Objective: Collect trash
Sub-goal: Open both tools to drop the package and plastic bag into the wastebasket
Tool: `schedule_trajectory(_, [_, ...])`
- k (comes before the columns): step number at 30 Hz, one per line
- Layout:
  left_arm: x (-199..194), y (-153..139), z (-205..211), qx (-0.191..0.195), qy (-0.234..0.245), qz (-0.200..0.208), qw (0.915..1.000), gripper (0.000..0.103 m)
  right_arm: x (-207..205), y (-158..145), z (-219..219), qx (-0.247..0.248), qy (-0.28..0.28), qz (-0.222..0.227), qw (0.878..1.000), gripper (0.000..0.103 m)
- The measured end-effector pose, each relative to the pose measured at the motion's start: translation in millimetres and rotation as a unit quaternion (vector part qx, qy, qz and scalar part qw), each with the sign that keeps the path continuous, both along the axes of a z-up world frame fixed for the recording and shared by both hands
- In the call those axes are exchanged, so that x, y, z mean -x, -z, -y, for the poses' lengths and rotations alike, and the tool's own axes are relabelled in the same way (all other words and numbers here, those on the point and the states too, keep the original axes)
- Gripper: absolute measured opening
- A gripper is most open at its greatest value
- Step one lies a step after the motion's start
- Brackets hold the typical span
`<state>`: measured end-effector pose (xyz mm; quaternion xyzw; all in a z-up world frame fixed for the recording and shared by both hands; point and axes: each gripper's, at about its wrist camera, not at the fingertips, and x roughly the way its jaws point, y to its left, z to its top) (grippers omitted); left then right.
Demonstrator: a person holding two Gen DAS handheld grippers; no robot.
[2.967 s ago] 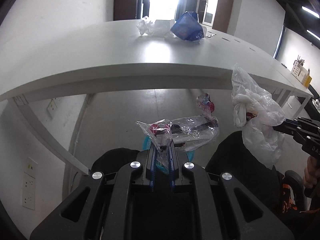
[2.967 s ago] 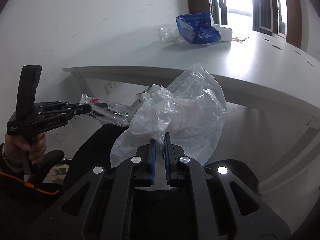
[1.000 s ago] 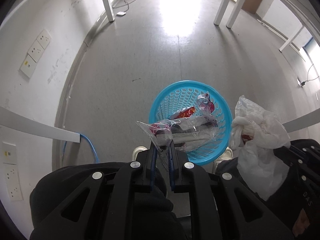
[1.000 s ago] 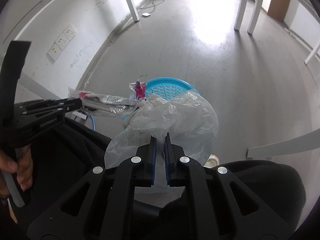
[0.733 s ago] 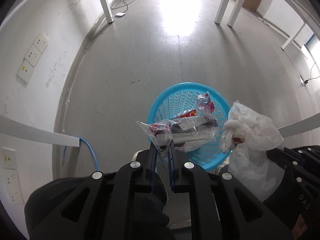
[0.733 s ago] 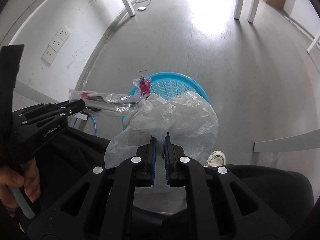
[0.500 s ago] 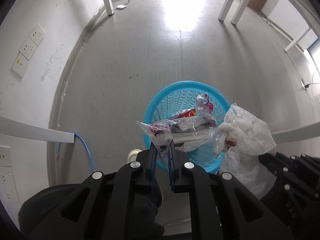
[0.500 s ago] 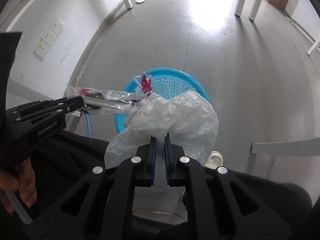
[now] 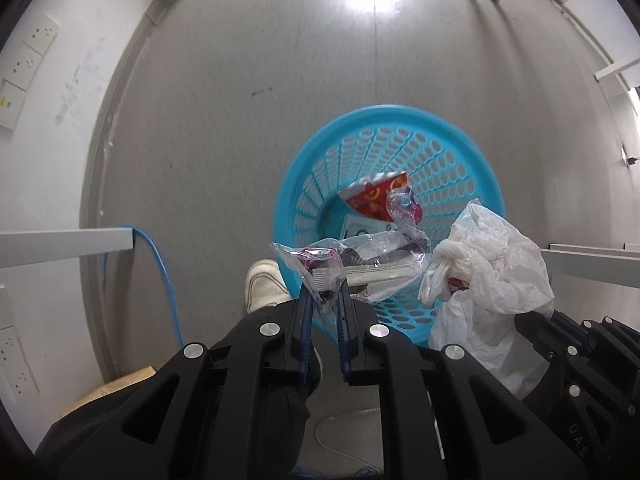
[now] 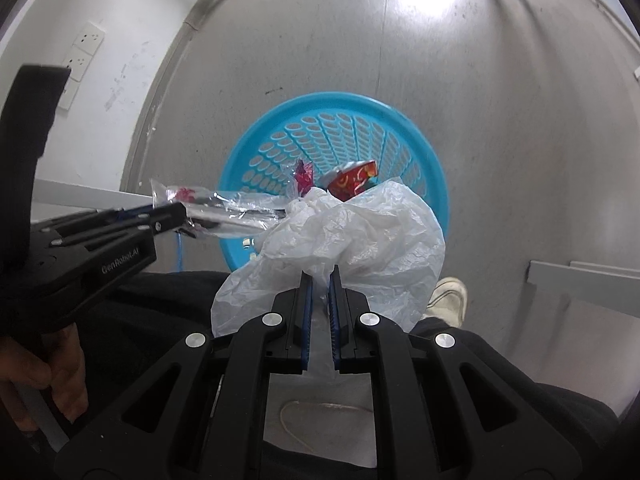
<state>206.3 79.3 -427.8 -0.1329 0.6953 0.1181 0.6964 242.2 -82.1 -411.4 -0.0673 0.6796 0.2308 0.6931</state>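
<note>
Grey floor, blue basket with red wrapper inside. Left gripper fingers pinch clear wrapper above basket; right gripper fingers clamp white bag alongside

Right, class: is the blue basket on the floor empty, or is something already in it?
Not empty. The blue basket stands upright and a red wrapper already lies inside it, seen in both wrist views.
</note>
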Motion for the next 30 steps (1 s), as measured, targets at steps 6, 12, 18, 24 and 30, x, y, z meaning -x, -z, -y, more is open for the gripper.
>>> schedule_trajectory(6, [-4,13,-2,-0.003,-0.002,-0.015,0.9999,0.01,-10,11,9,-0.02,0.015,-0.023,0.999,0.008])
schedule_trajectory(12, [-4,6,-9,0.005,-0.015,0.007,0.9998,0.044,-11,10,11,-0.018,0.028,-0.019,0.999,0.036])
schedule_trajectory(18, [0,0,-16,0.021,-0.044,0.018,0.9987,0.046,-9,6,17,-0.025,0.036,-0.011,0.999,0.038])
schedule_trajectory(24, [9,-12,-14,0.03,-0.05,0.042,0.9974,0.048,0,-8,12,-0.024,0.021,0.015,0.999,0.043])
schedule_trajectory(30, [21,-29,-15,0.038,-0.06,0.072,0.9949,0.051,11,-27,15,-0.029,0.013,0.046,0.998,0.045])
